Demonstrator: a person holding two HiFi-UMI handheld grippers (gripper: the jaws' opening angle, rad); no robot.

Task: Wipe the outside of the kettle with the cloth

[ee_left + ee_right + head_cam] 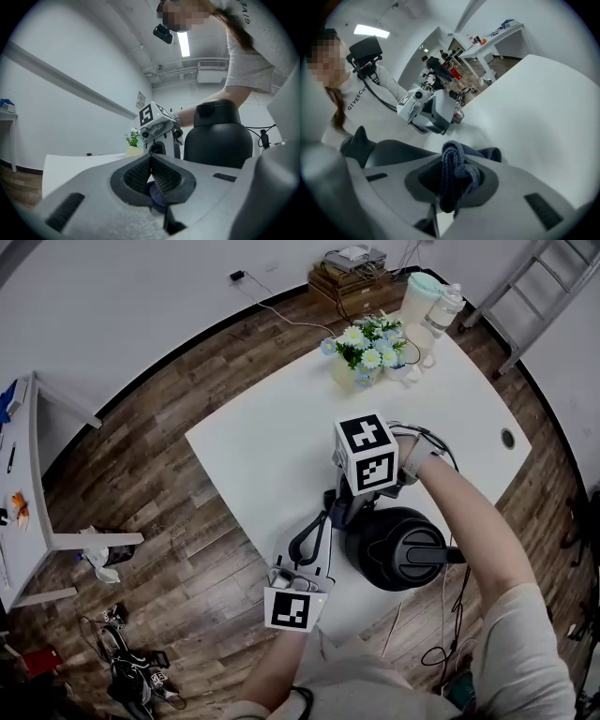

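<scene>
The black kettle stands near the front edge of the white table. My right gripper points down just left of it, shut on a dark blue cloth that bunches between the jaws and hangs past them. The kettle's body shows dark at the left of the right gripper view. My left gripper is lower left of the kettle, aimed towards it, and its pads meet with nothing clearly held. The kettle rises ahead of it, with the right gripper beside it.
A vase of flowers, a pale jug and a bottle stand at the table's far corner. A cable hole is near the right edge. A side table stands at left, and clutter lies on the floor.
</scene>
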